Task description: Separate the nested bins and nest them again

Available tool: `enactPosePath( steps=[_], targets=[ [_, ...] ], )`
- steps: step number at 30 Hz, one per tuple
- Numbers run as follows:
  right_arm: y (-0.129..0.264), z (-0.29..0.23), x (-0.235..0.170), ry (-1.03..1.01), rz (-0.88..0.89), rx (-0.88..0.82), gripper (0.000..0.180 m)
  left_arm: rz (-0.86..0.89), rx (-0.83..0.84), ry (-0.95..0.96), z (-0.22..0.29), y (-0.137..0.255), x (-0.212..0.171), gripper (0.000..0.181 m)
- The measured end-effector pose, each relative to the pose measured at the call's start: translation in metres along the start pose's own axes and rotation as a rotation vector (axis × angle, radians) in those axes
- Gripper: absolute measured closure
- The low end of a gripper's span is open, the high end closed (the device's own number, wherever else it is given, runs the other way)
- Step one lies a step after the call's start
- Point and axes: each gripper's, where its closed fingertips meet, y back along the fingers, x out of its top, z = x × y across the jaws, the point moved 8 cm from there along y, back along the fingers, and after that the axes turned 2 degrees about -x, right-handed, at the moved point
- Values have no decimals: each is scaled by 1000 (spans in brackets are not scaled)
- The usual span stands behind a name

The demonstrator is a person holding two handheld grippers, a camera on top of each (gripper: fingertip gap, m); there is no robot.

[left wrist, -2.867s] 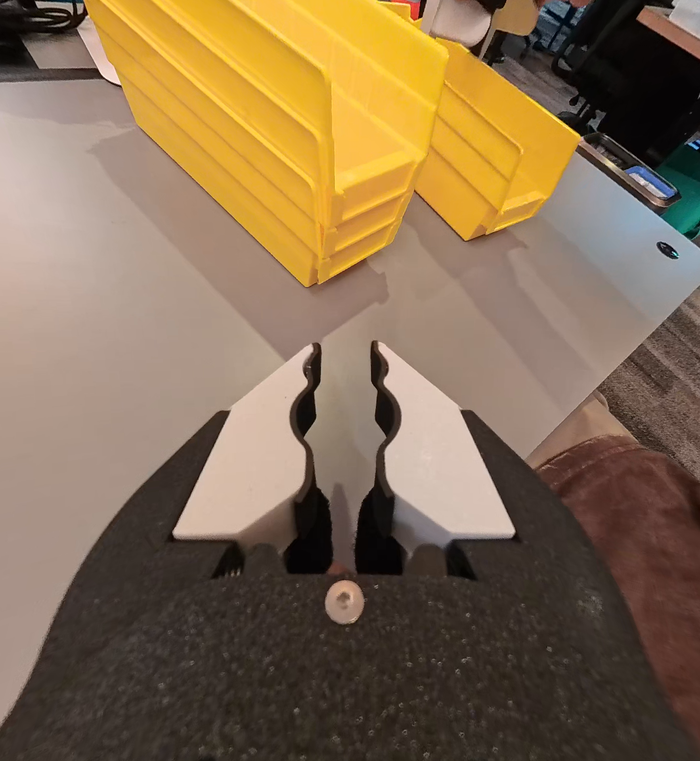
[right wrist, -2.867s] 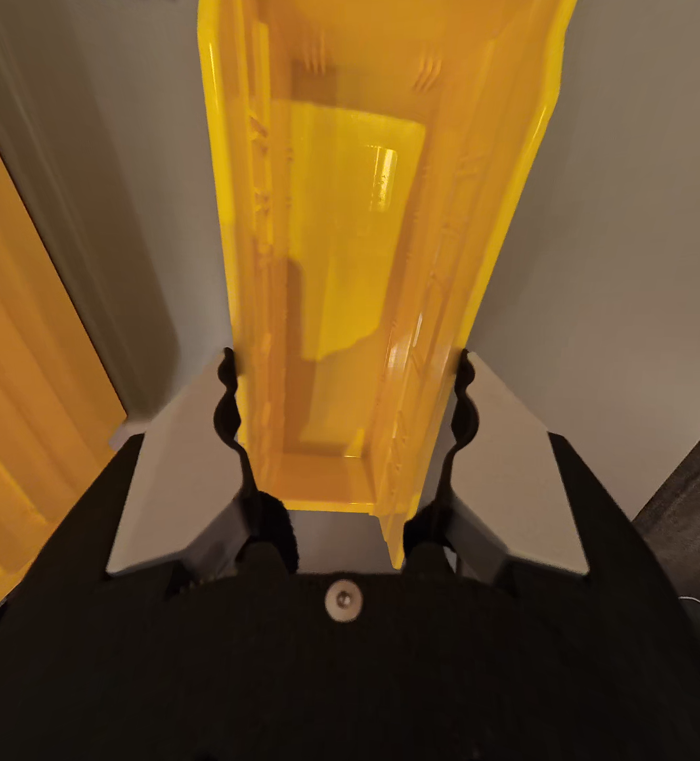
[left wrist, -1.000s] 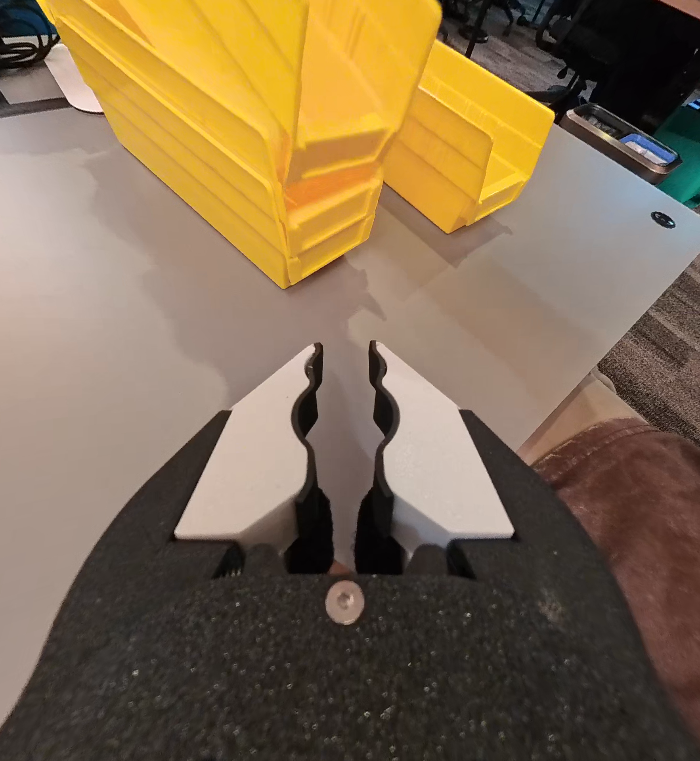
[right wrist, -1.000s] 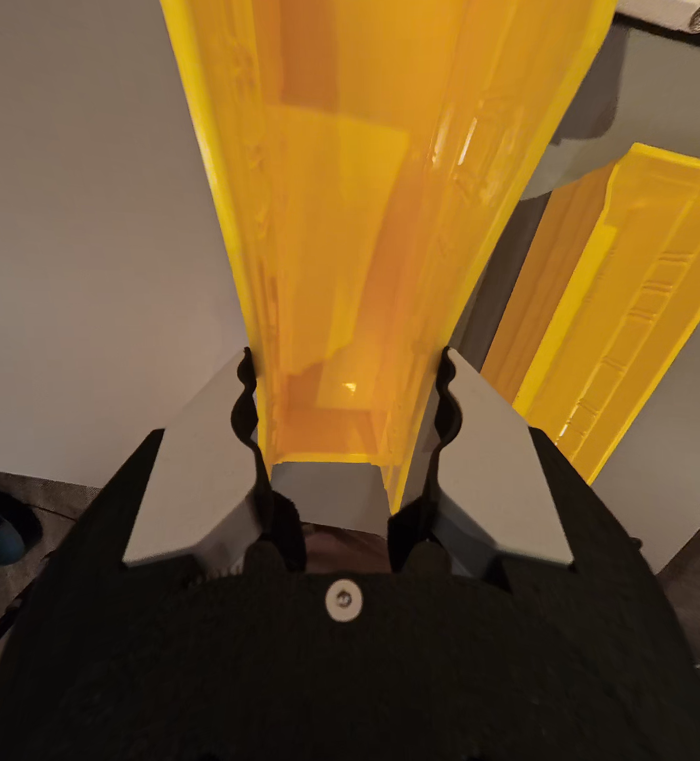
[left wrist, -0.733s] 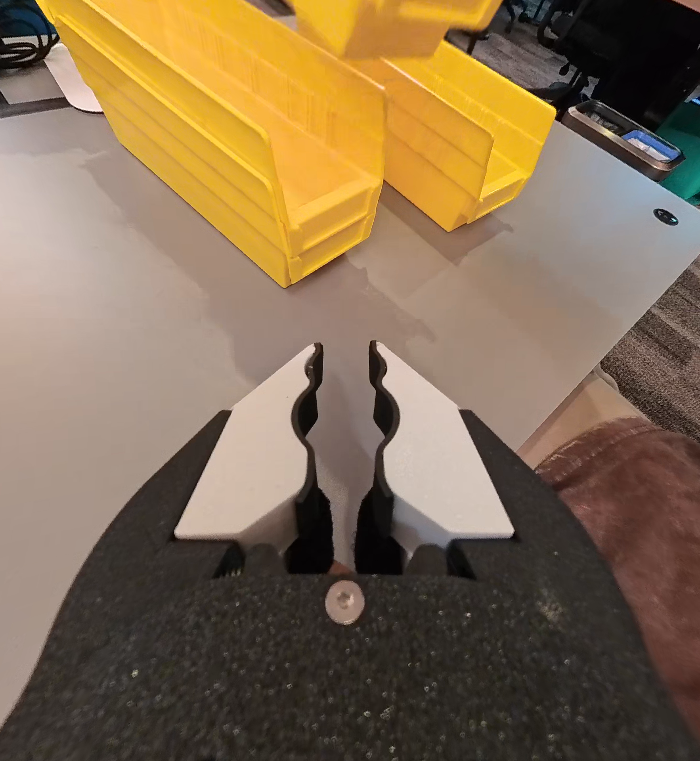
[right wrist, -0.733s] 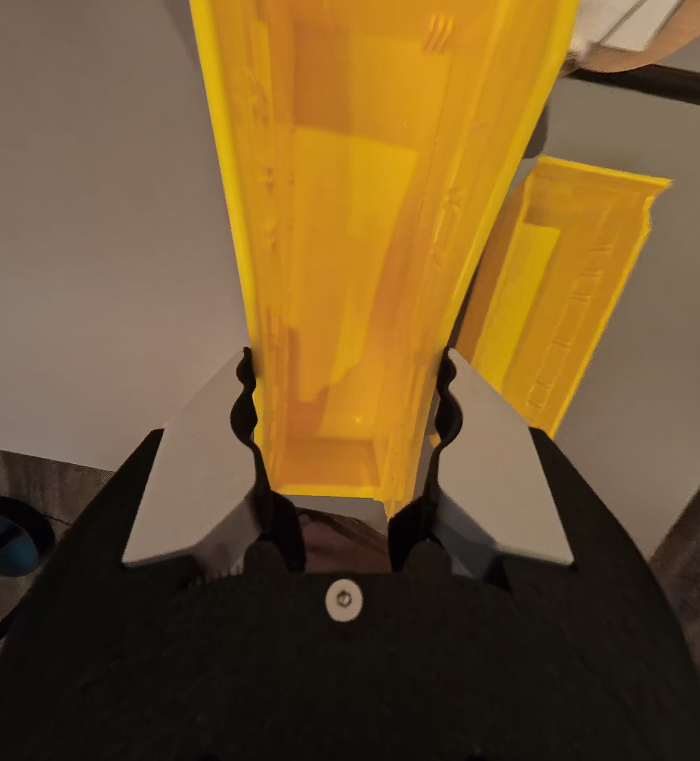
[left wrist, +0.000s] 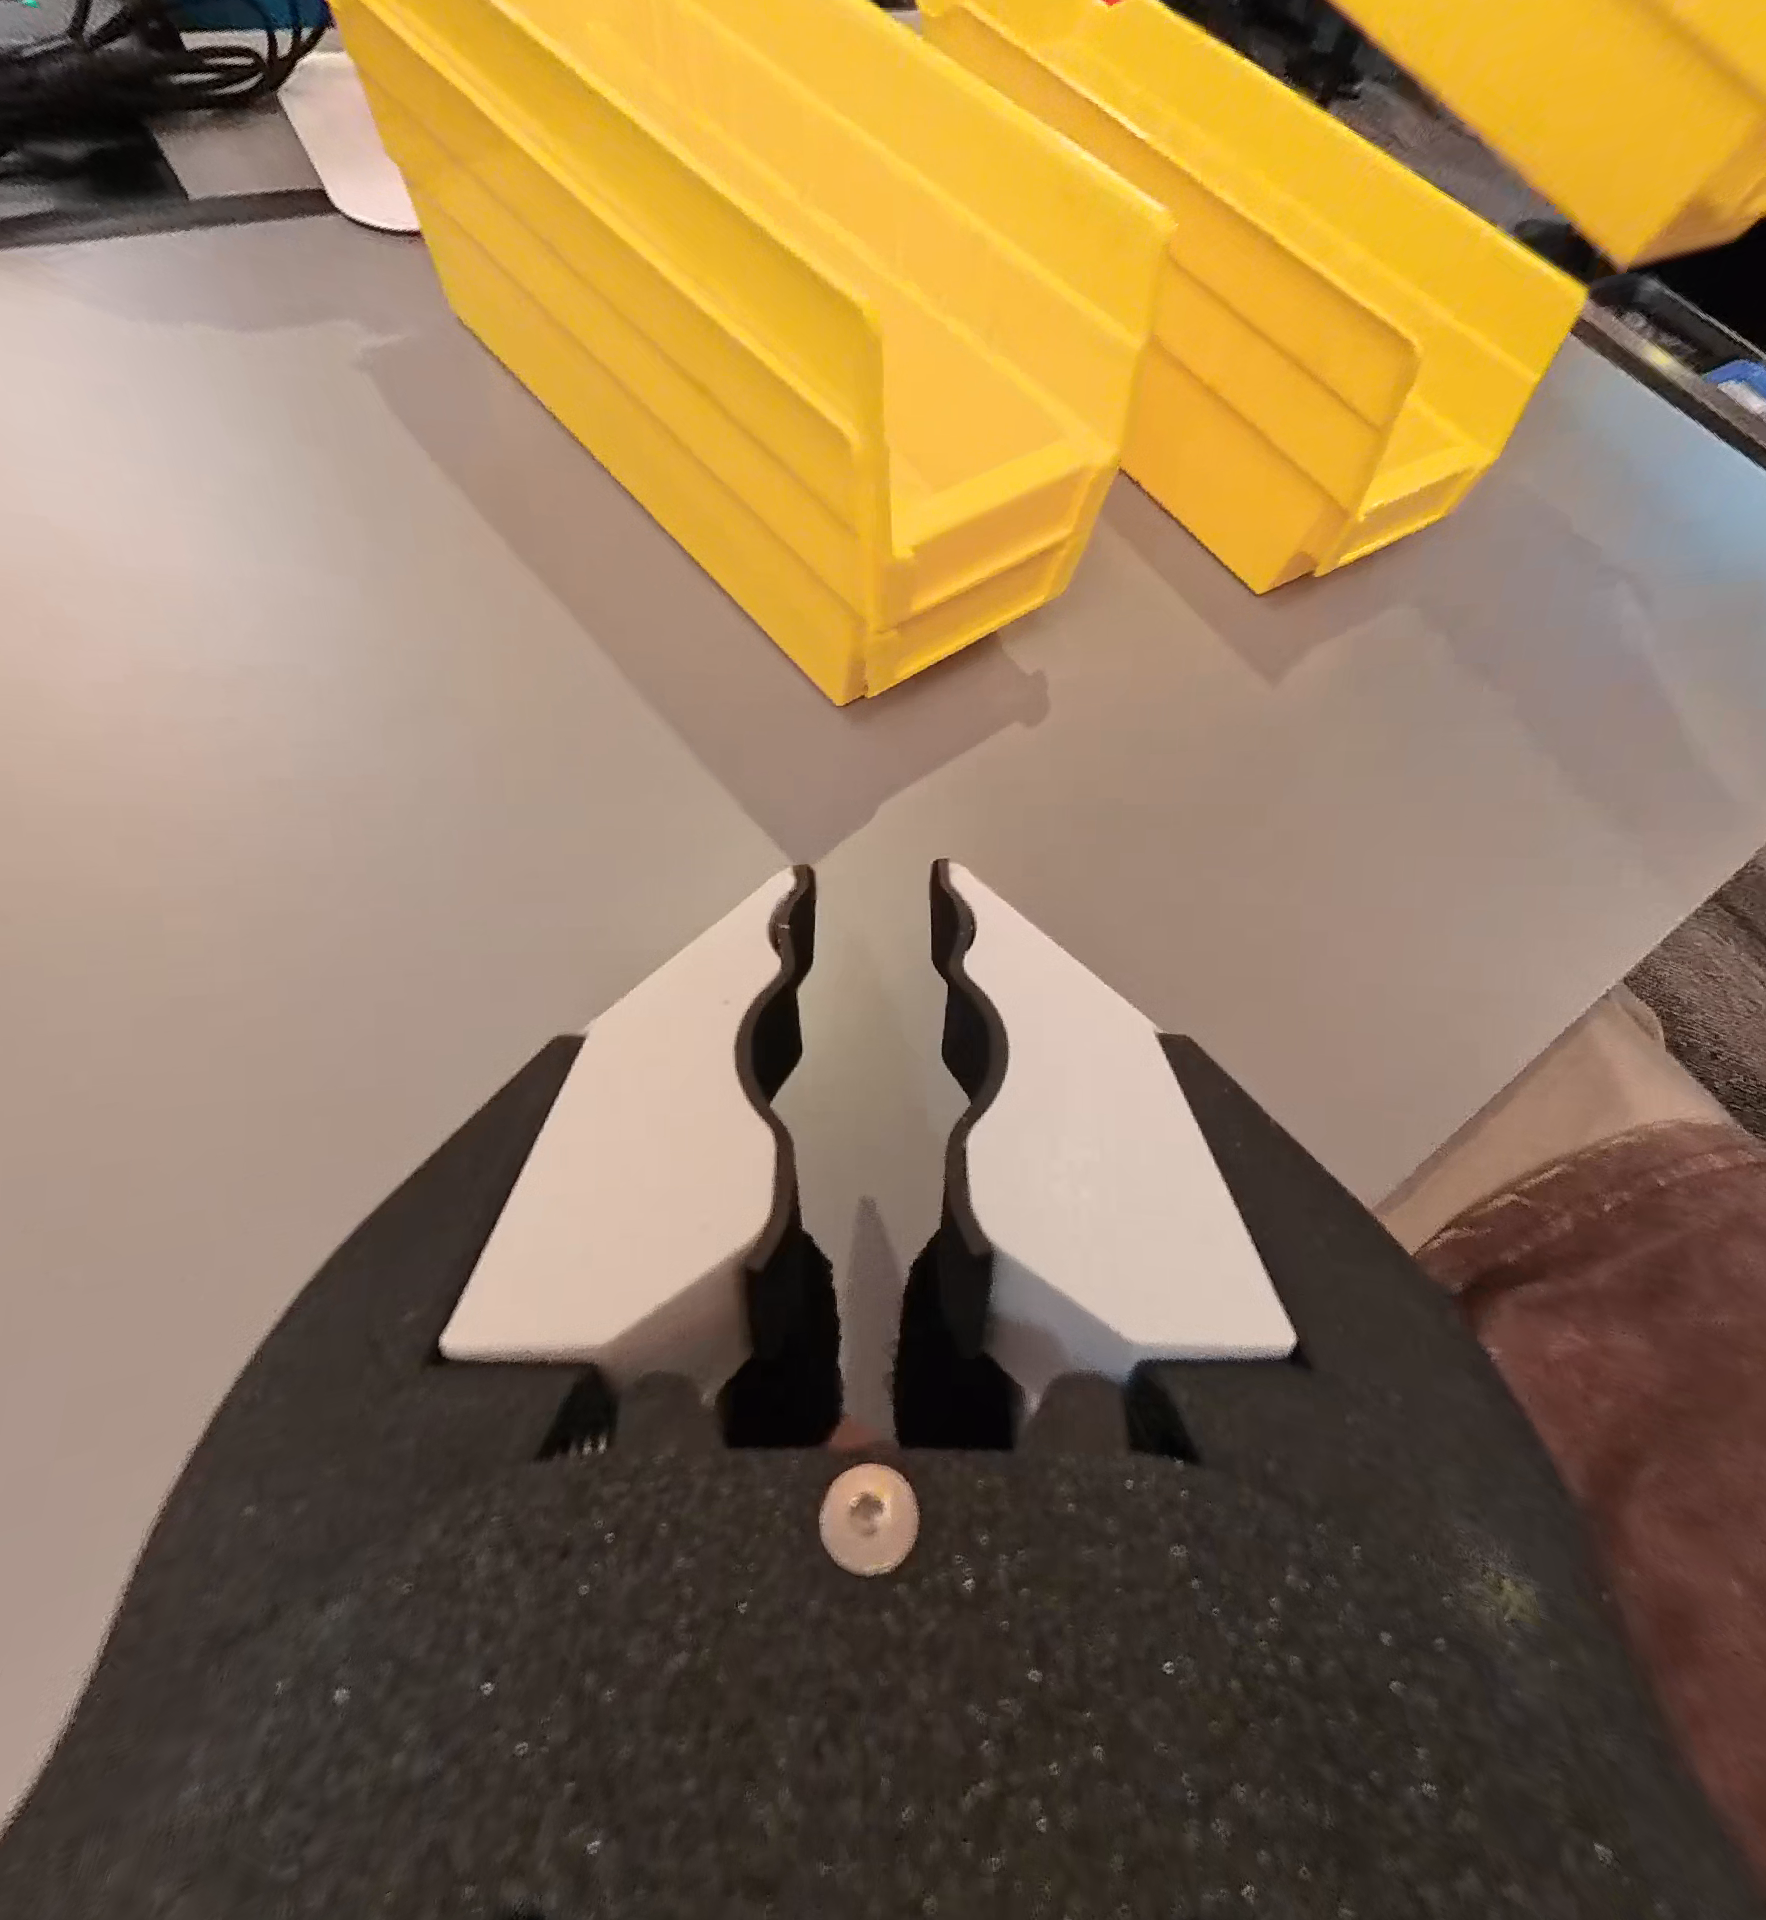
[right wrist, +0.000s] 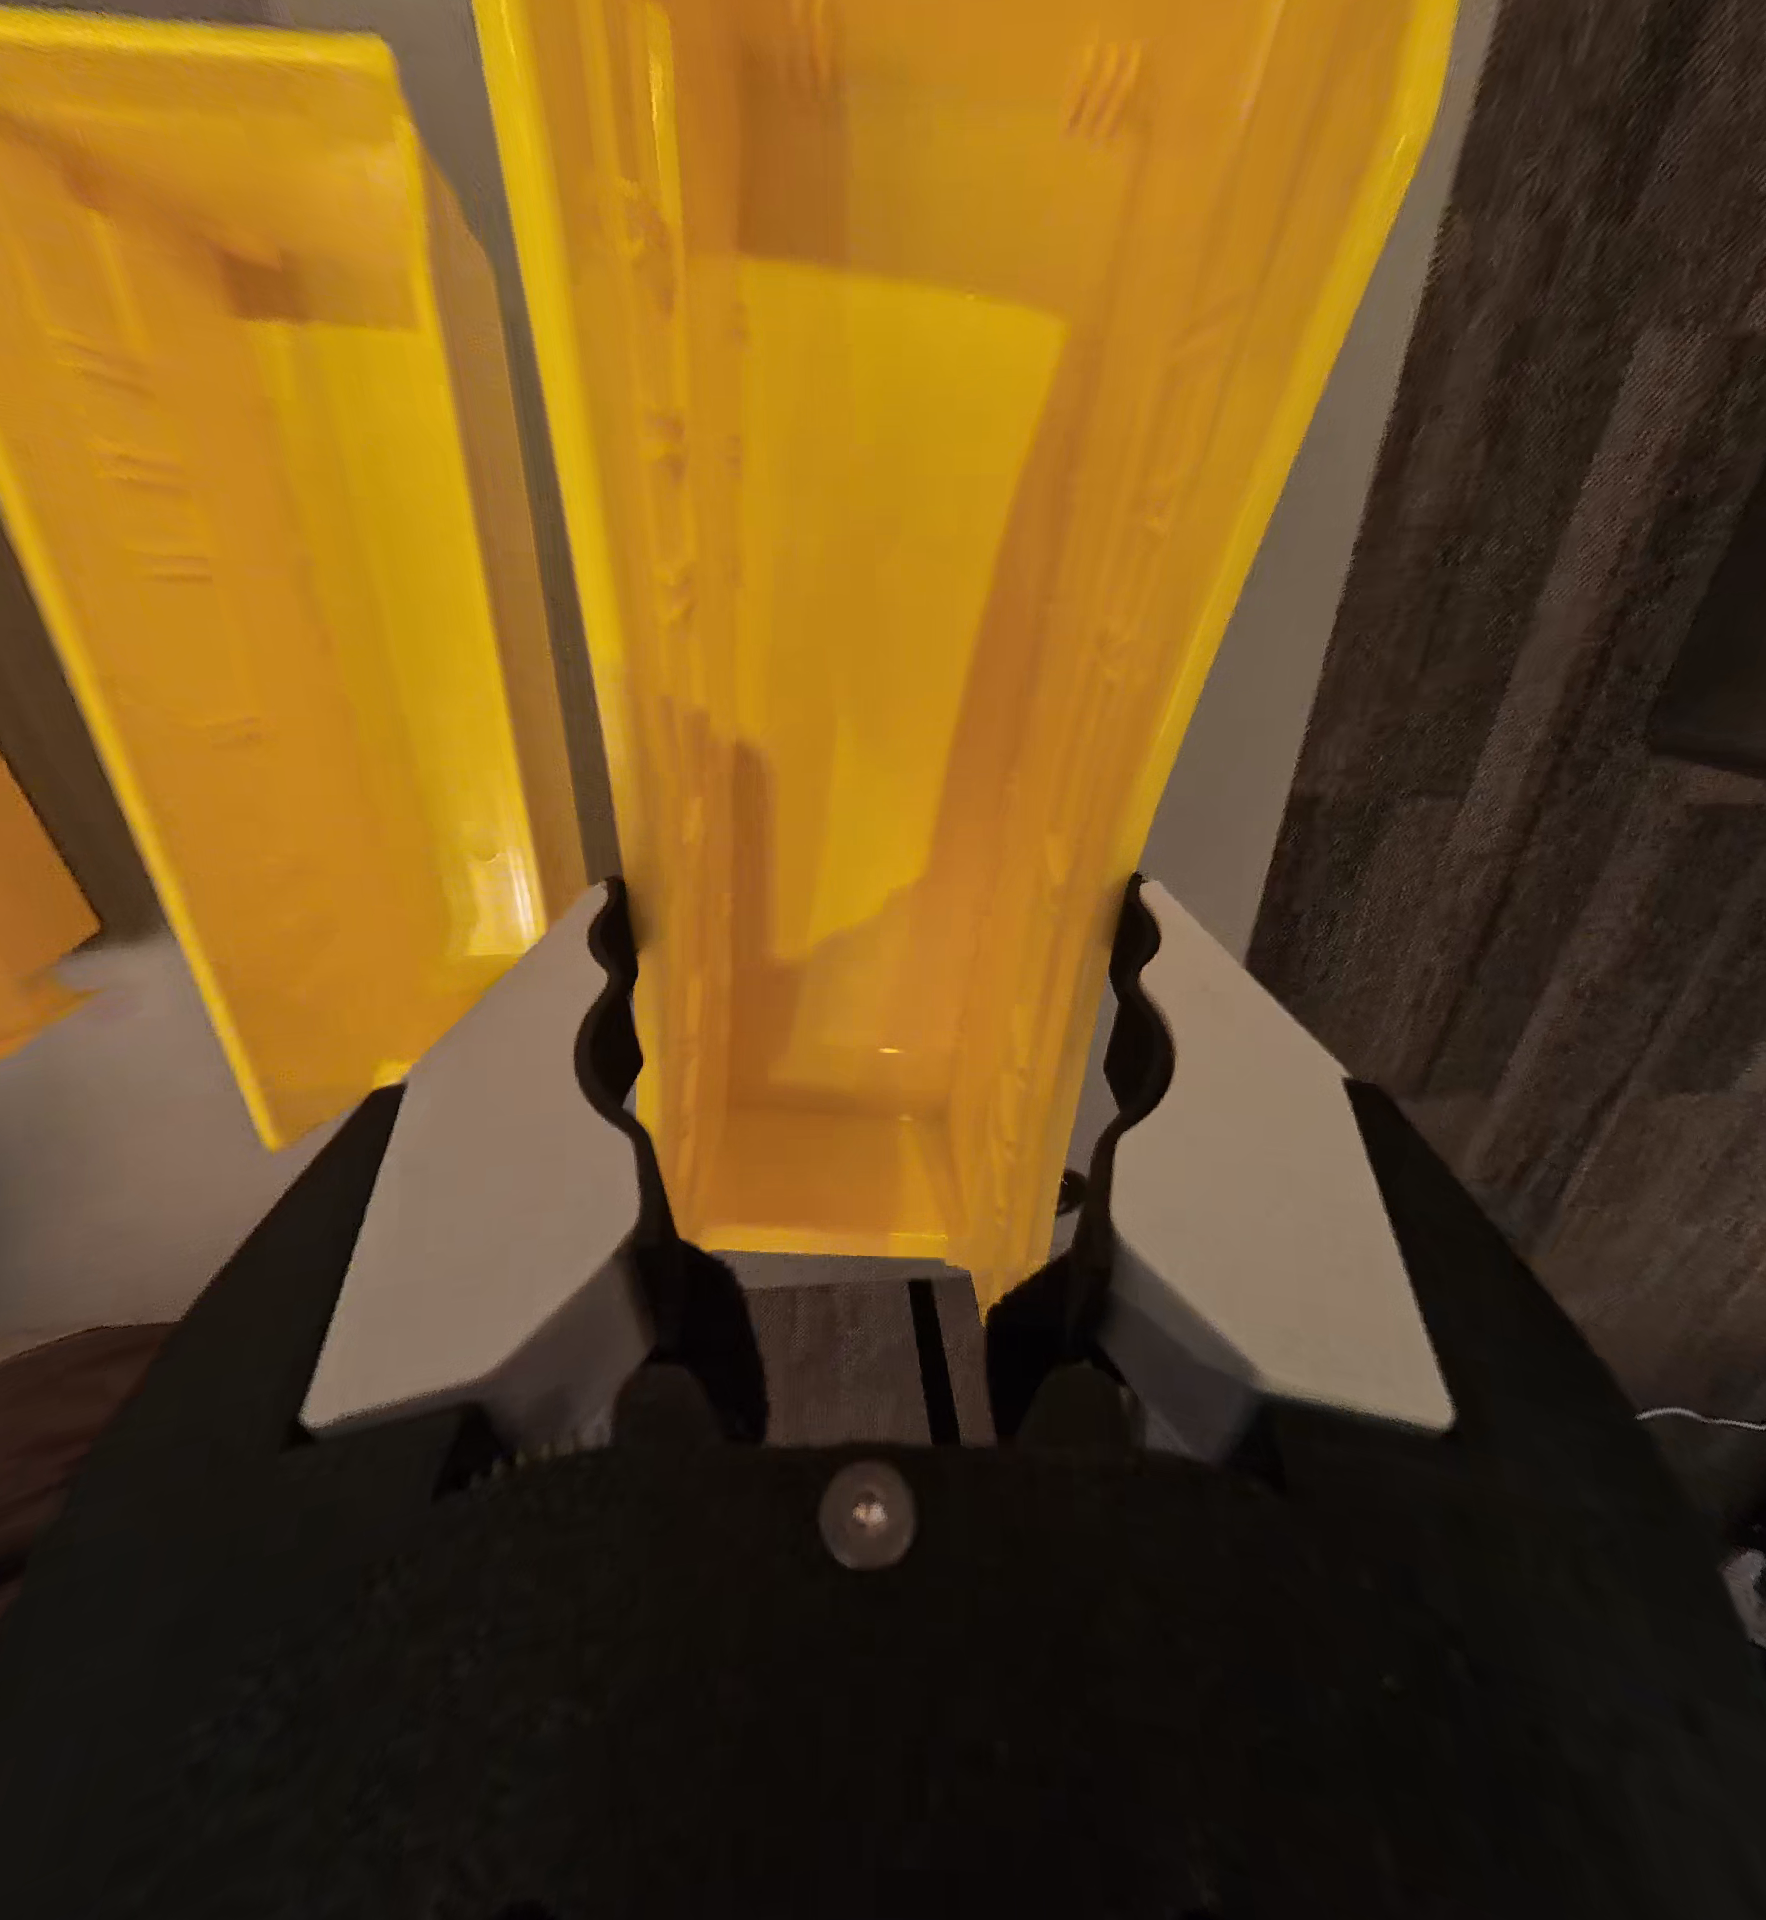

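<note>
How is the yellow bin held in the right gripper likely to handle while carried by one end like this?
The yellow bin looks like thin, empty moulded plastic, so probably light and fairly stiff. The right gripper clamps only its near end, so the long body may sag or swing. Its glossy walls could slip between the fingers if jolted.

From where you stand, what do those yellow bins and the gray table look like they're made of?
The yellow bins look like moulded plastic: even colour, thin ribbed walls, soft sheen. The one held in the right fingers lets light glow through its walls. The table has a smooth matte gray top, probably laminate; its core cannot be told.
</note>
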Motion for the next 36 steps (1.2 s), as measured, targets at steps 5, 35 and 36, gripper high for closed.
enactPosePath(
  steps=[5,35,36],
  targets=[
    [-66,4,4,8,-55,55,87,-10,11,17,-5,-3,-1,161],
    [-44,-245,-237,141,855,866,88,103,119,-157,-2,-28,97,144],
    [-47,-259,-246,146,852,935,90,72,130,-161,-8,-38,112,142]
  ],
)
